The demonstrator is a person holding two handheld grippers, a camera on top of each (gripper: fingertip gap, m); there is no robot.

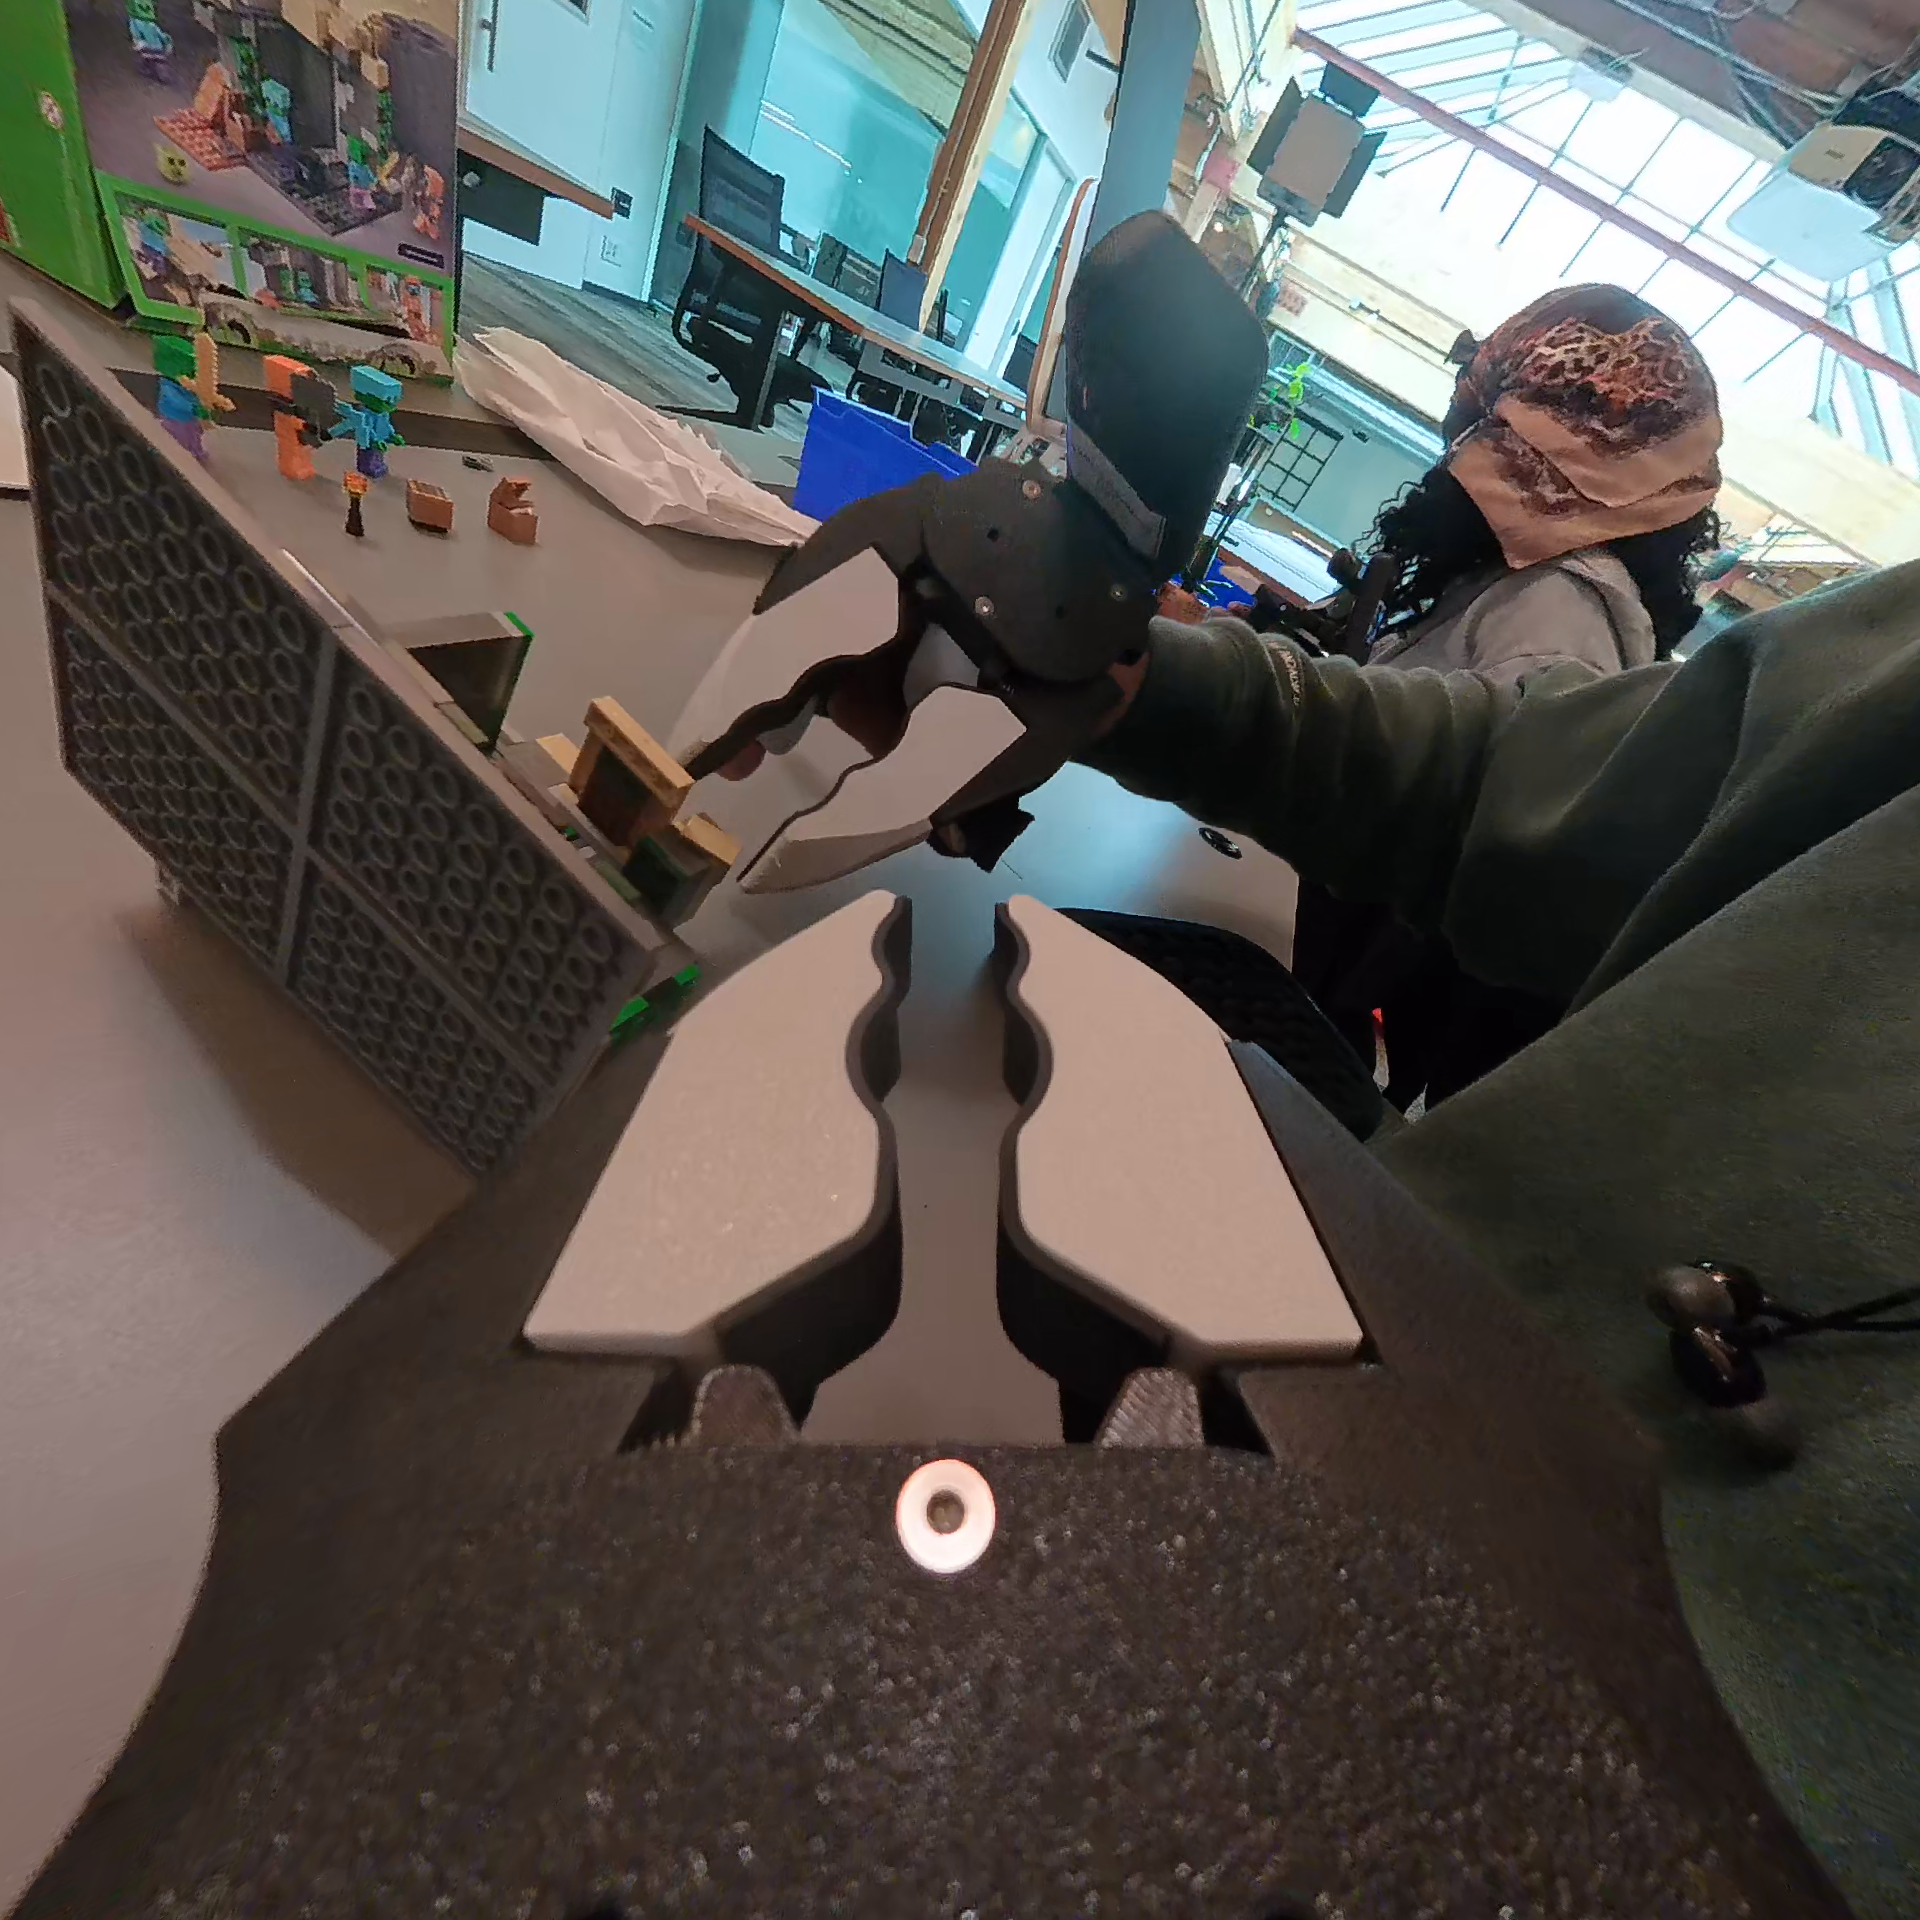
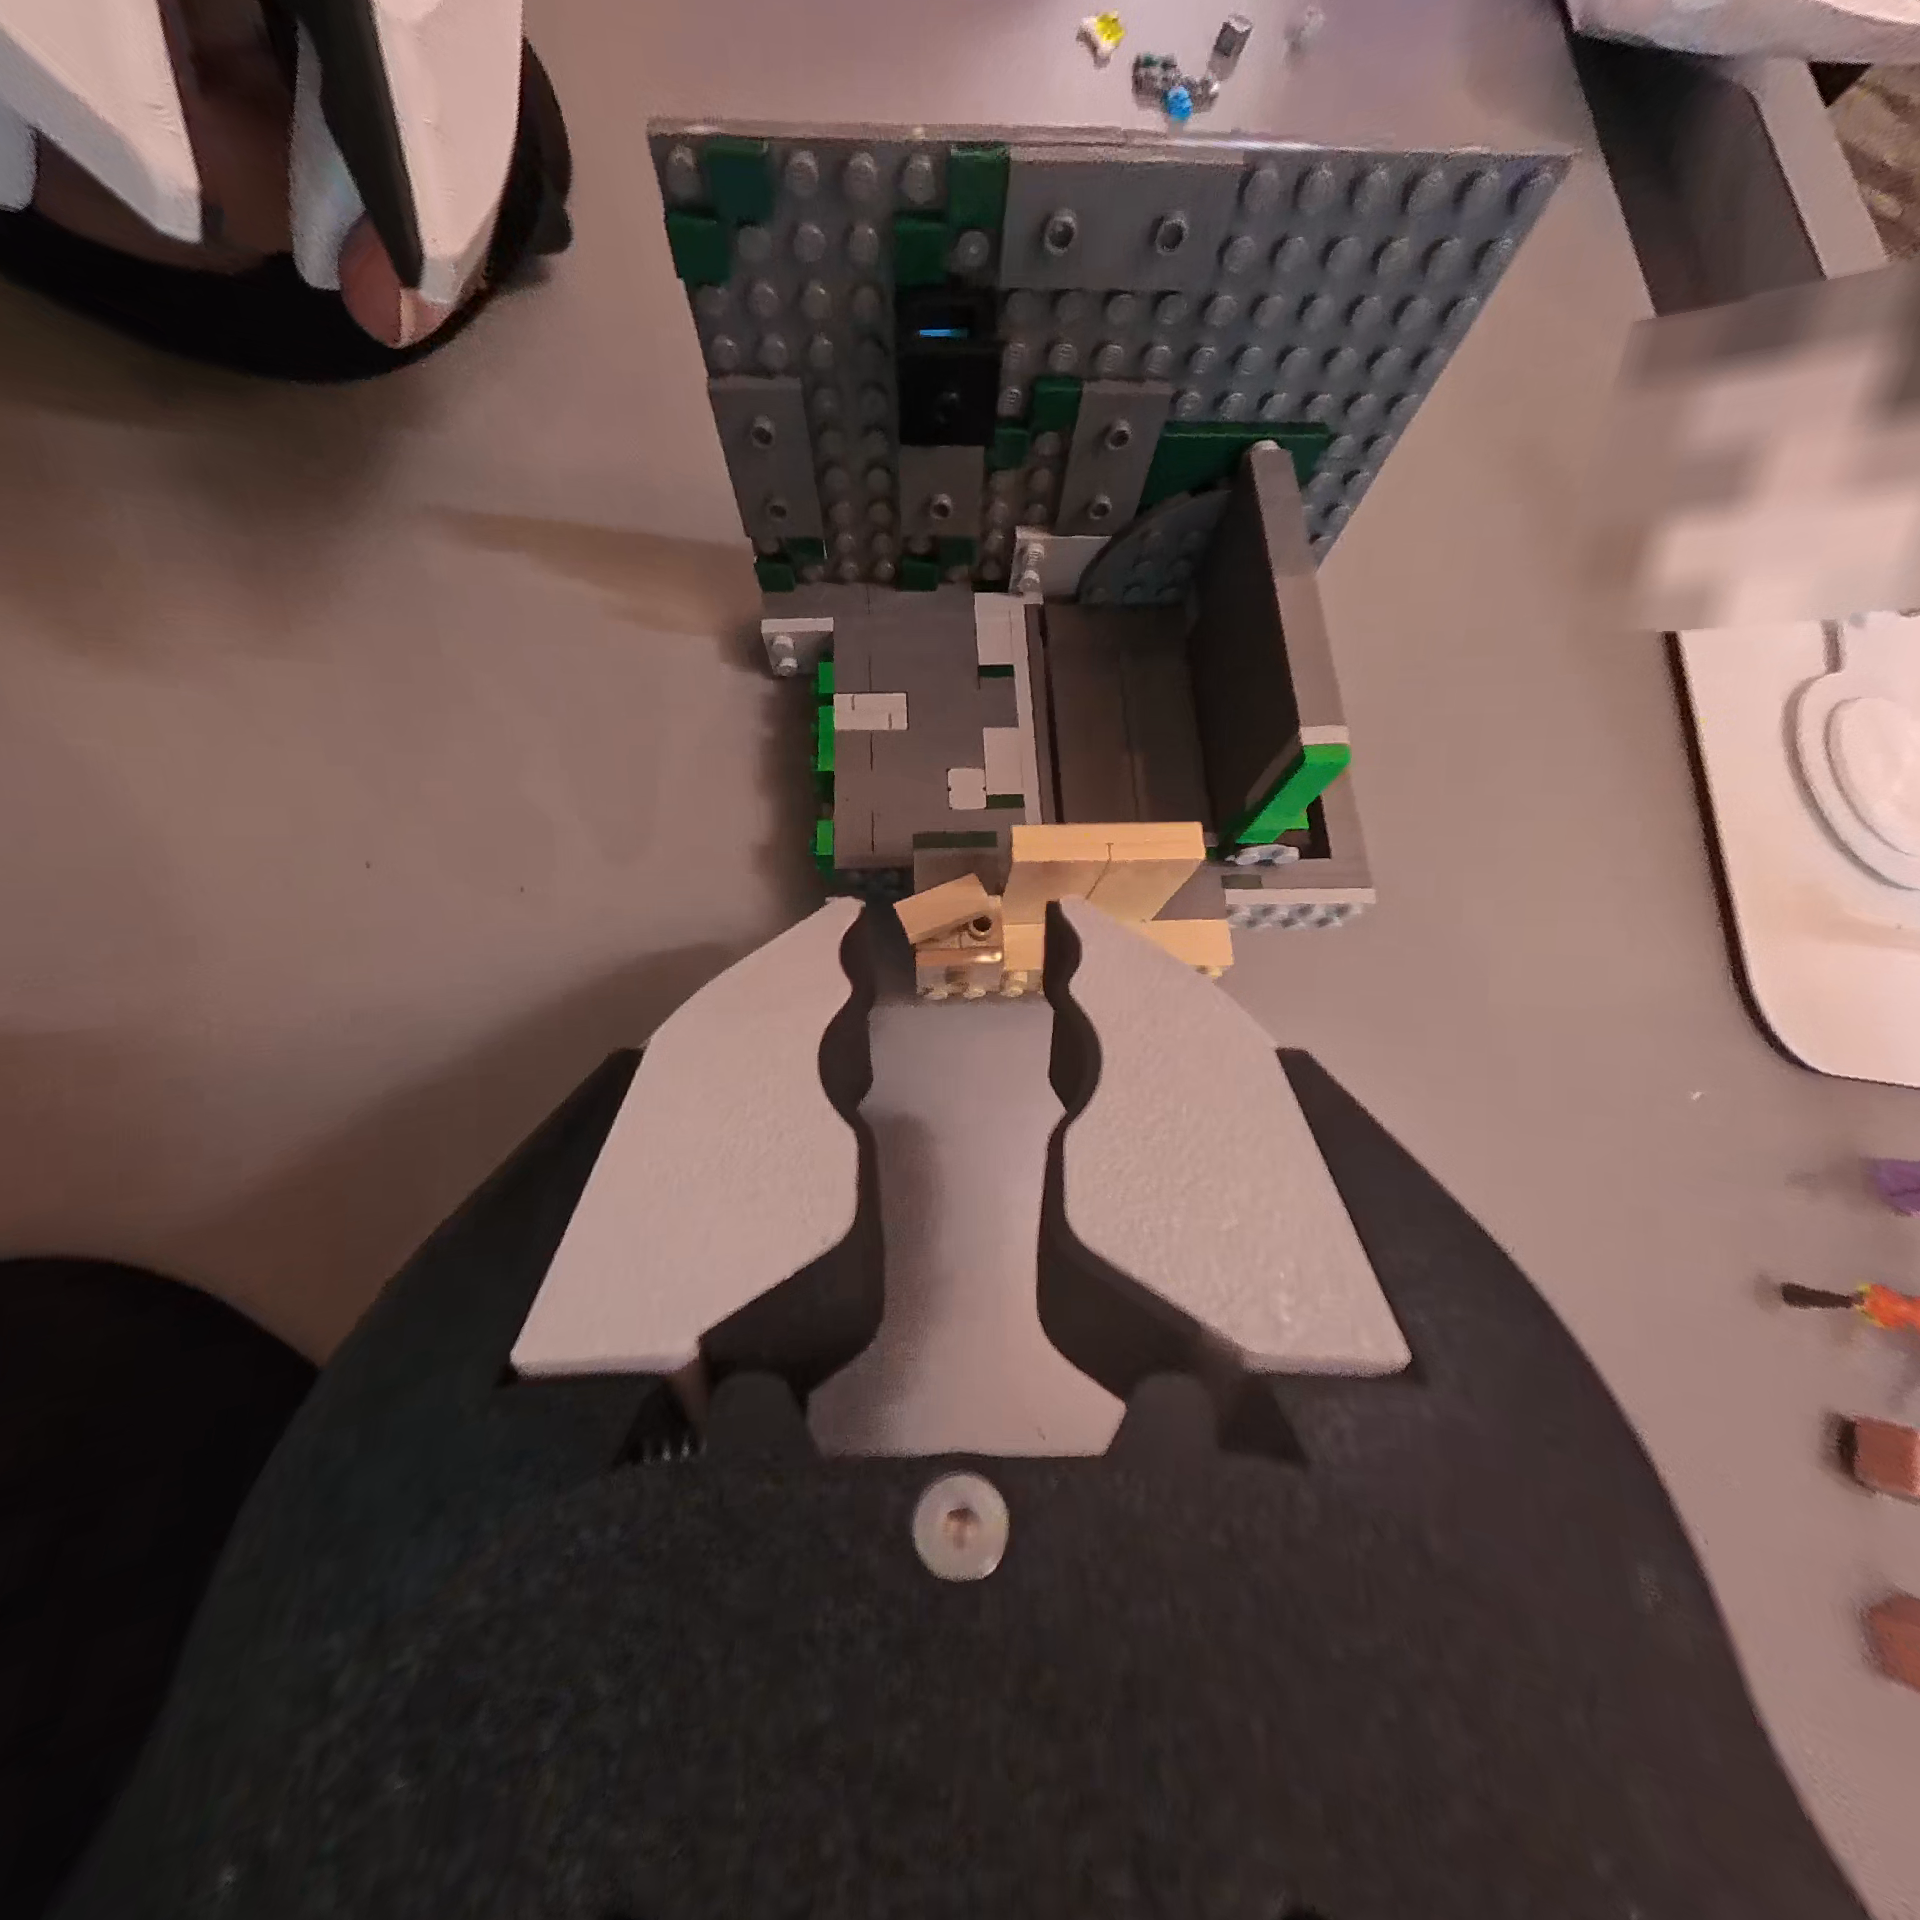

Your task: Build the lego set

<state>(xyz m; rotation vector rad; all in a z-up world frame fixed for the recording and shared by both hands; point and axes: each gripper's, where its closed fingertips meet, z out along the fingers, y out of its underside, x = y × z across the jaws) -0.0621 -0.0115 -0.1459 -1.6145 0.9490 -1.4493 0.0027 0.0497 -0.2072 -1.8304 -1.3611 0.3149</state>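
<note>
The grey studded baseplate (image 2: 1351, 312) of the lego build stands tipped up on its edge on the grey table. Its underside (image 1: 312, 790) faces the left wrist view. Grey and green bricks cover it, and a tan brick assembly (image 2: 1101, 862) sticks out at its near end; it also shows in the left wrist view (image 1: 629, 769). My right gripper (image 2: 961, 920) has a finger on each side of the tan assembly and grips it. It shows in the left wrist view too (image 1: 727, 821). My left gripper (image 1: 951, 914) is empty, slightly open, just right of the build.
The lego box (image 1: 260, 156), minifigures (image 1: 291, 416) and small brown builds (image 1: 468, 509) stand at the back left. White paper (image 1: 623, 447) lies behind. A person (image 1: 1558, 468) sits at the right. Loose small pieces (image 2: 1174, 73) and a white tray (image 2: 1829, 831) lie nearby. Some 11 cm of space lies between my two pairs of fingers.
</note>
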